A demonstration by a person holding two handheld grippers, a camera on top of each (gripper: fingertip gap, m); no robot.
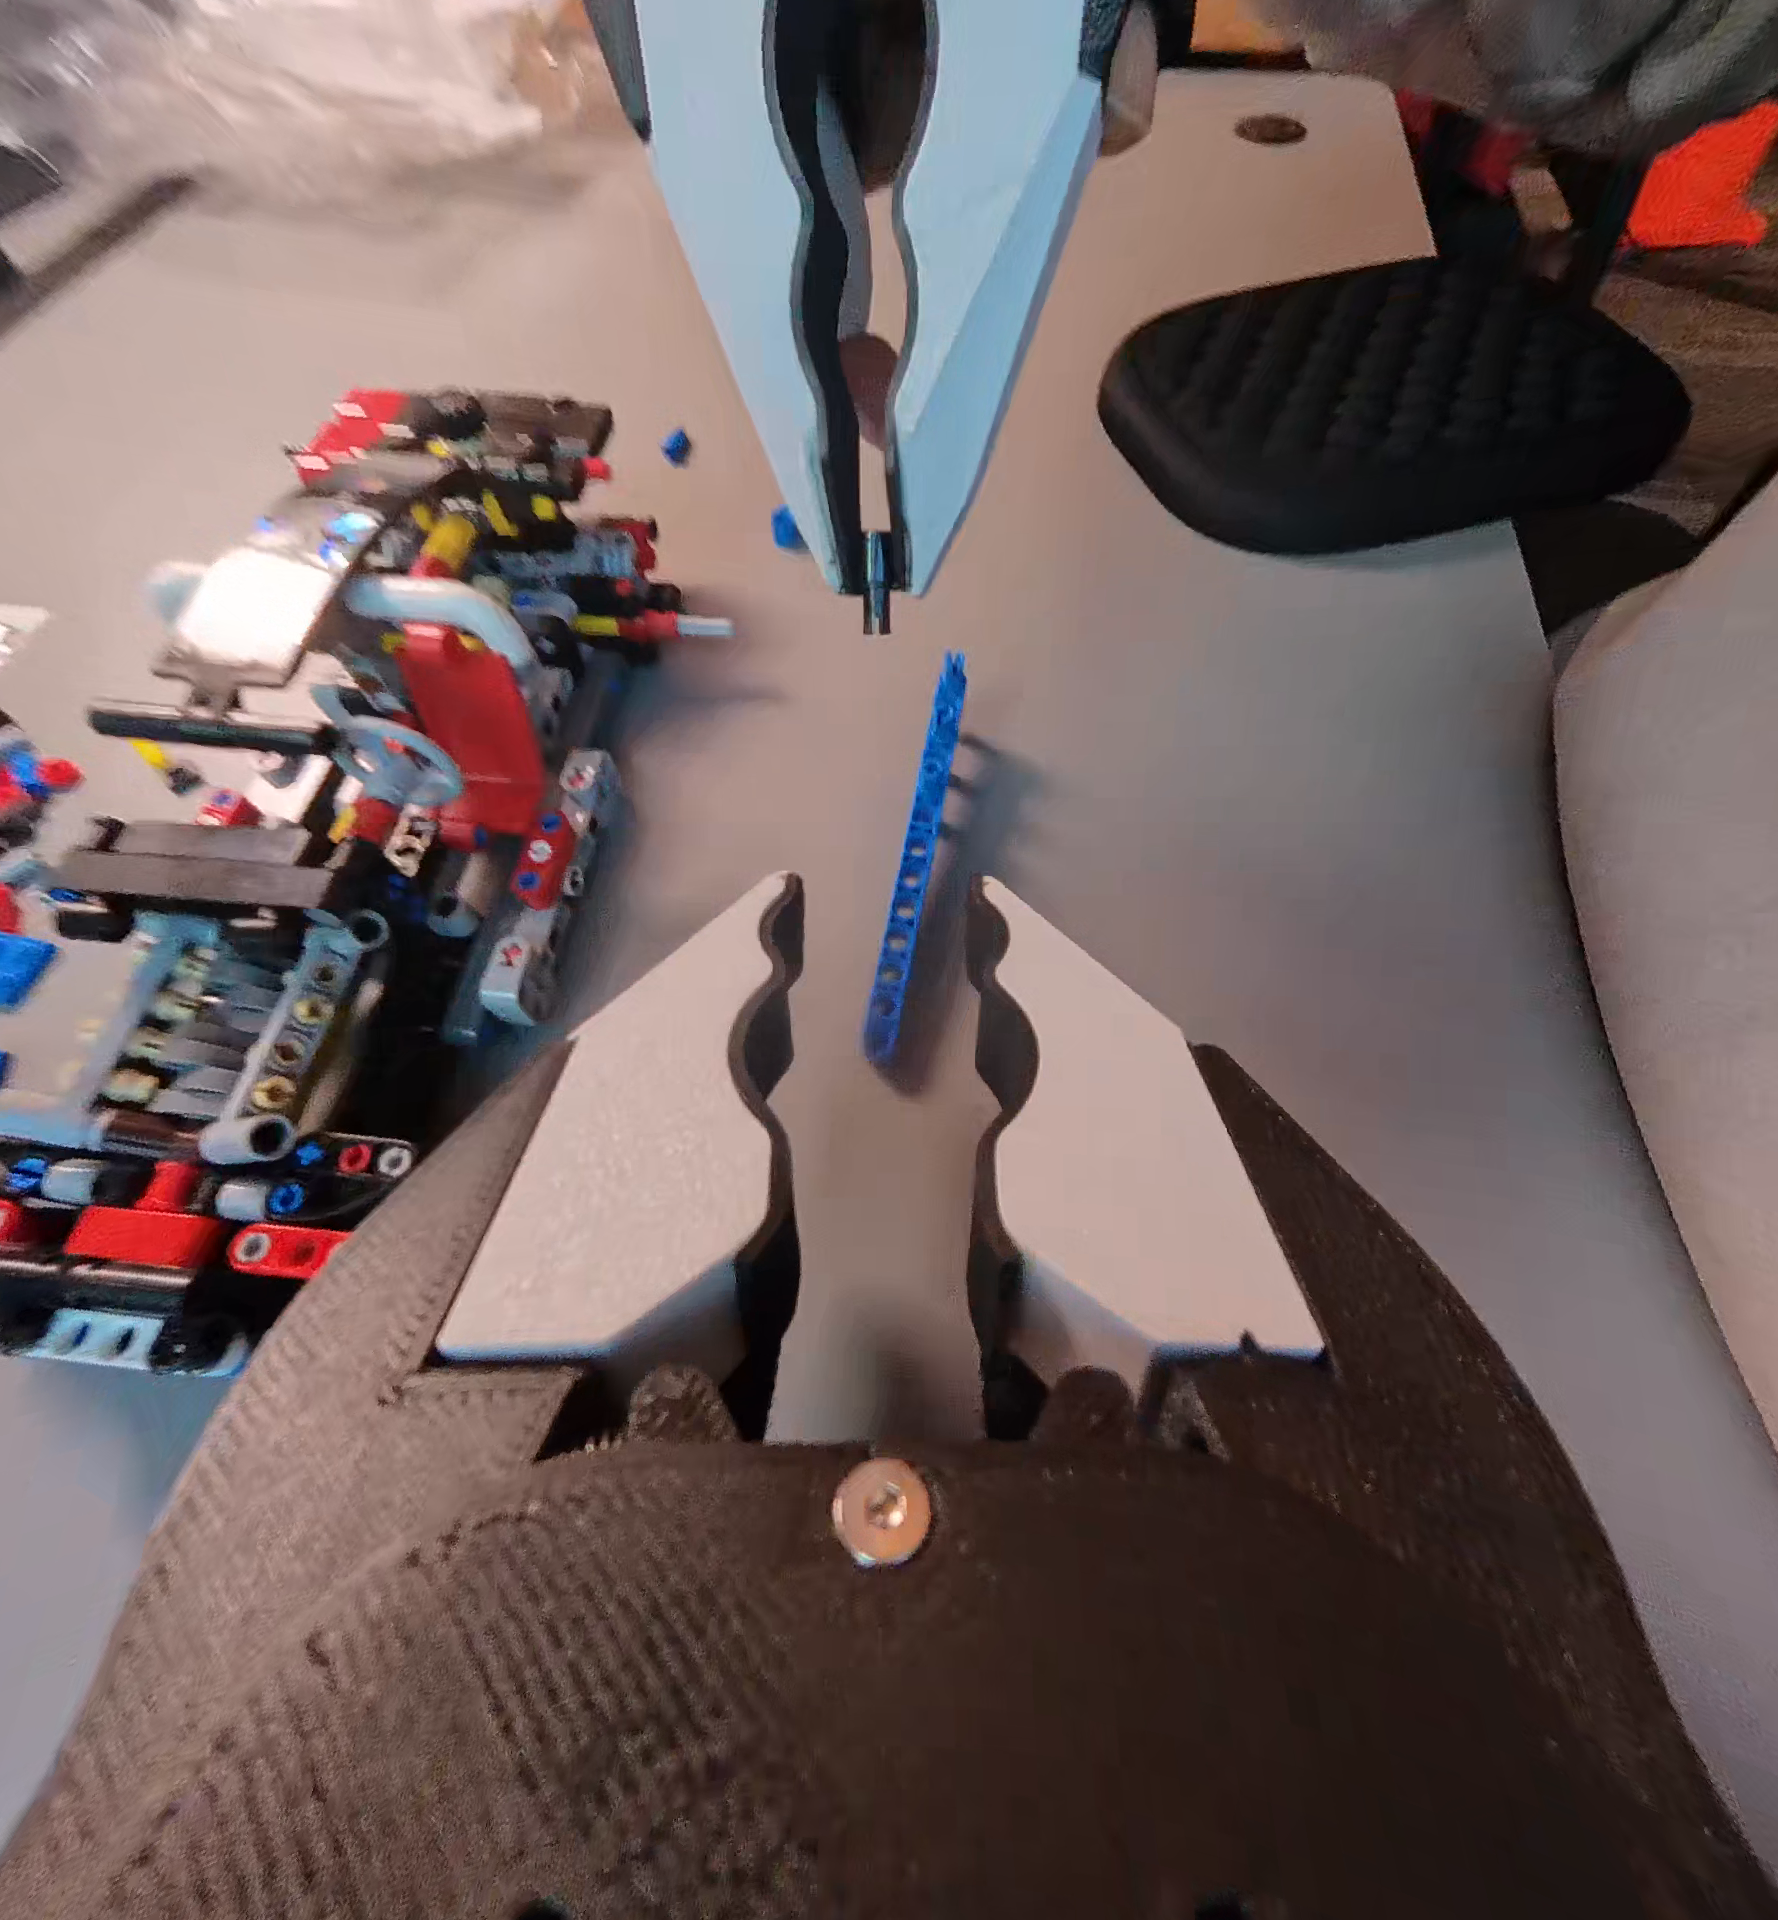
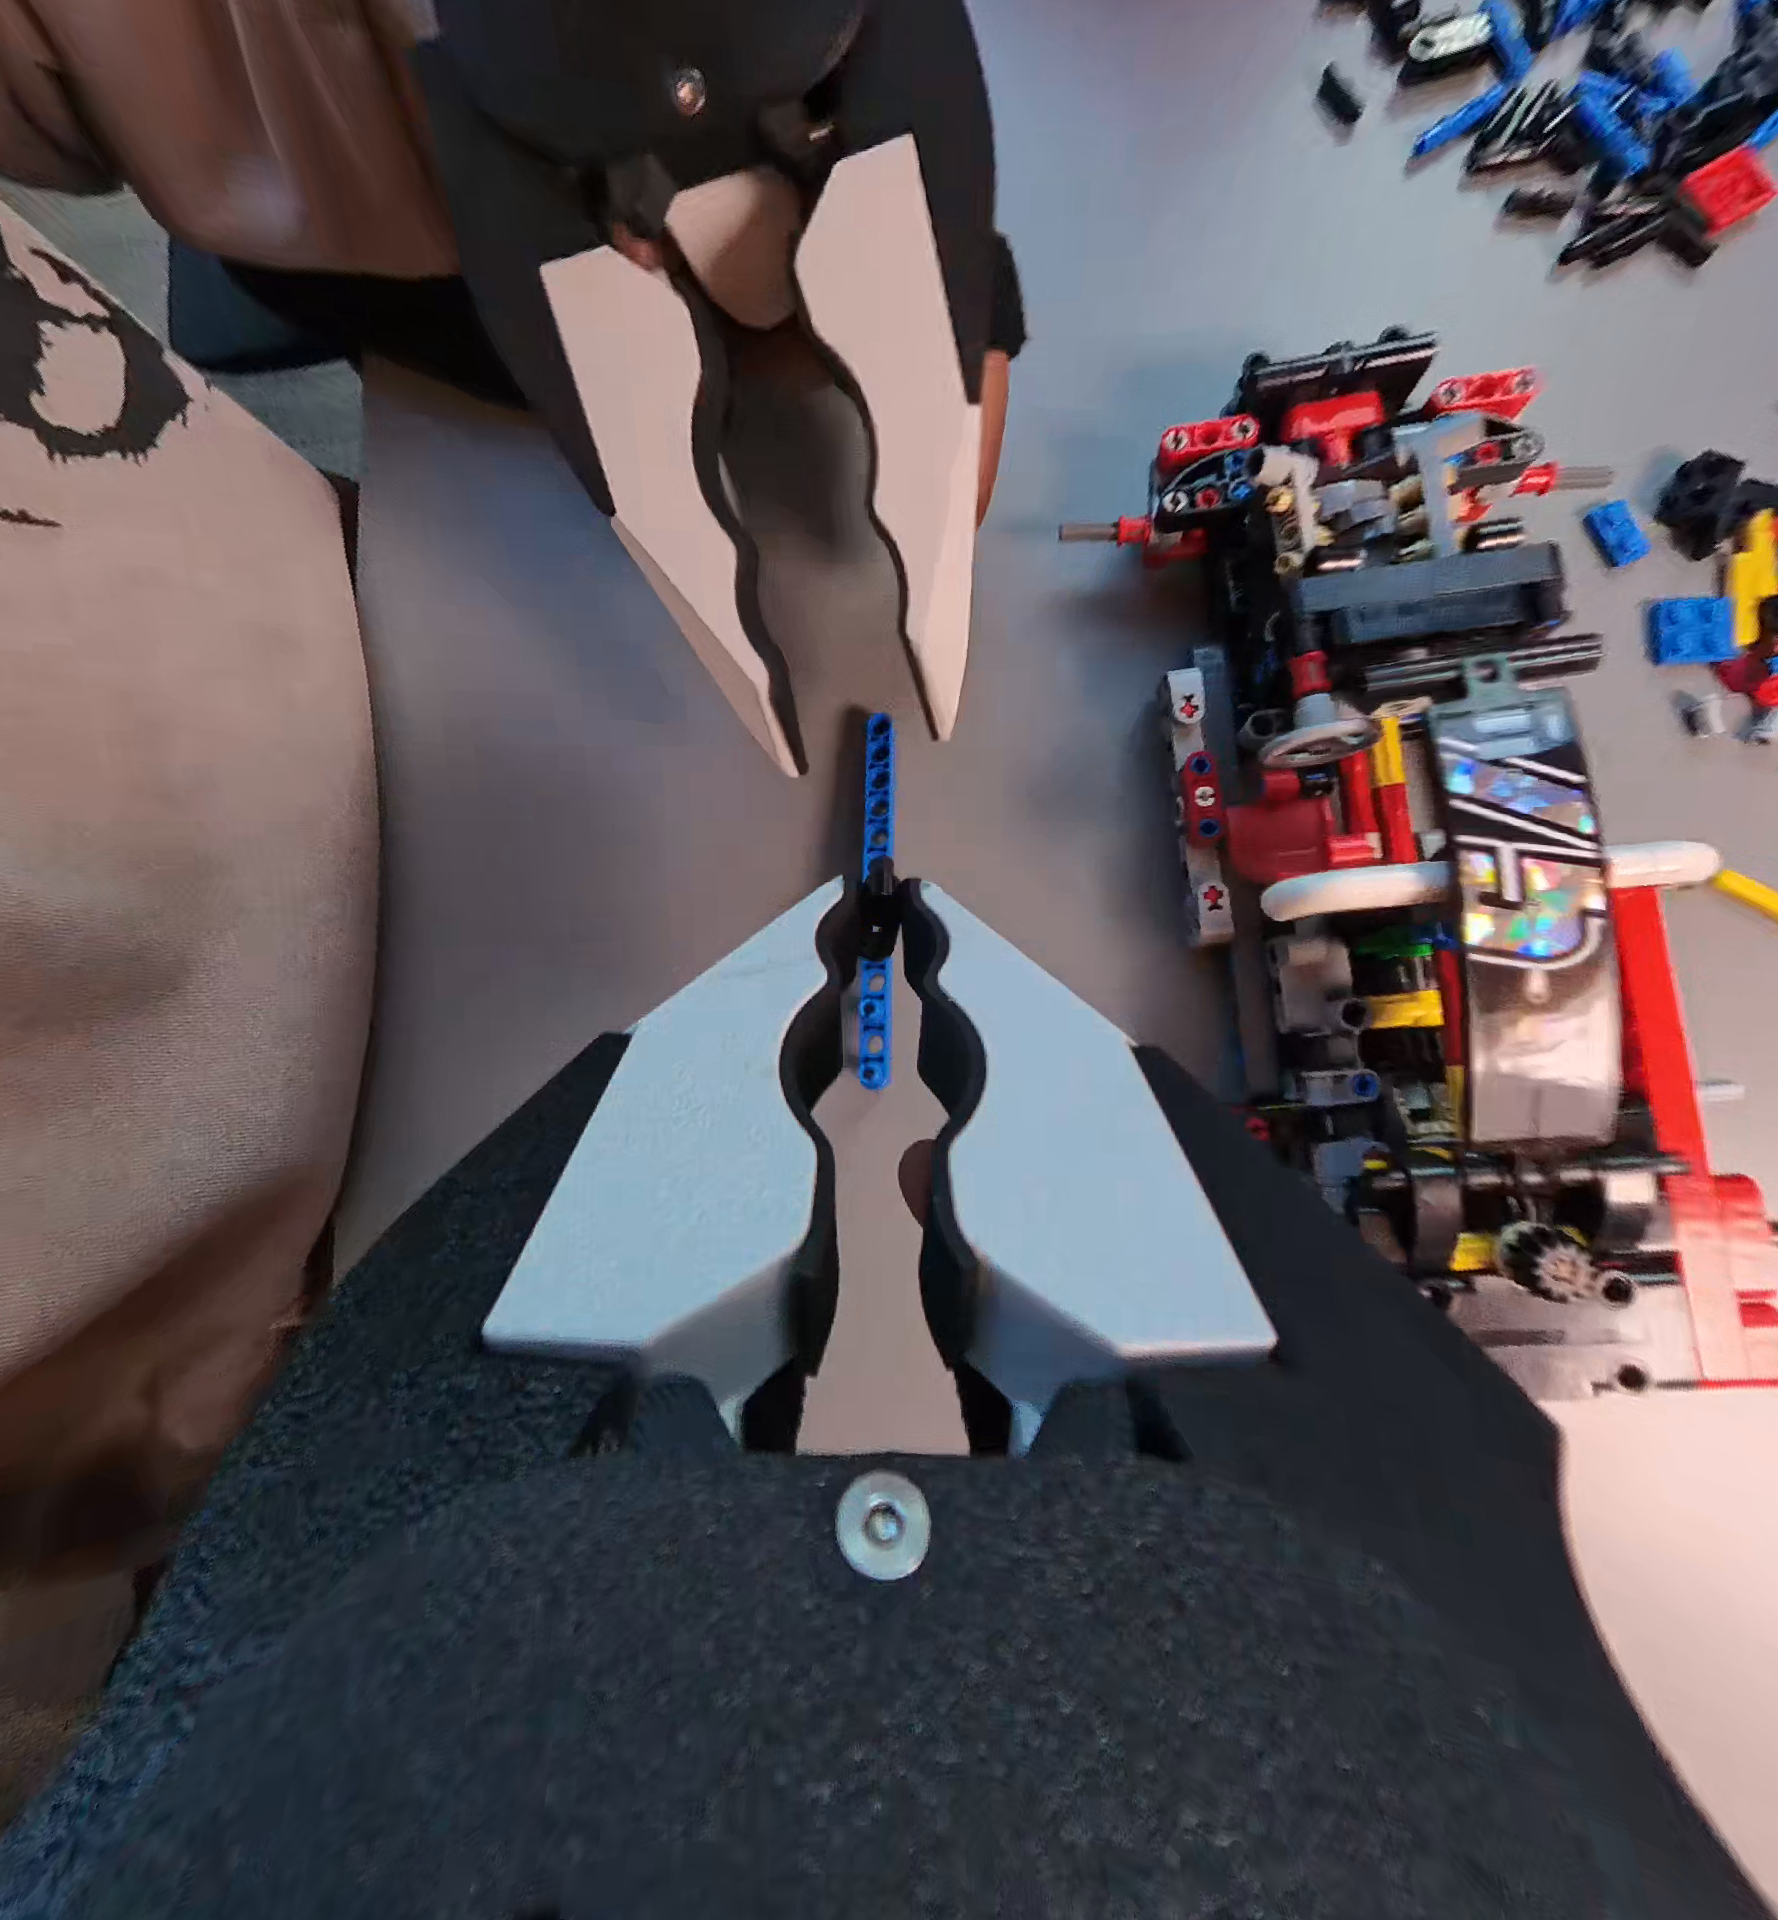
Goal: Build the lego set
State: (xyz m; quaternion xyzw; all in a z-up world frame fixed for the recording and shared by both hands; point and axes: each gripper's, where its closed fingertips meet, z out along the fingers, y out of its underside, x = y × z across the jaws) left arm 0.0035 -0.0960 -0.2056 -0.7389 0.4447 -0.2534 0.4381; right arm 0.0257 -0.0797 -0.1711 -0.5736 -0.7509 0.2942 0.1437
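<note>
My right hand-held gripper [image 2: 872,902] pinches one small black plastic pin [image 2: 874,914] above one long blue holed beam [image 1: 916,862] lying on the grey table [image 1: 1228,883] (bare surface around it); my left hand-held gripper [image 1: 885,894] gapes, straddling the beam's near end.

Blue beam [image 1: 916,862], black pin [image 1: 877,582], grey table [image 1: 1228,831].

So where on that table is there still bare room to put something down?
The grey table is bare between the blue beam and the person's light sleeve, and toward the black chair seat. It is crowded around the half-built car and the loose pieces beyond it.
</note>
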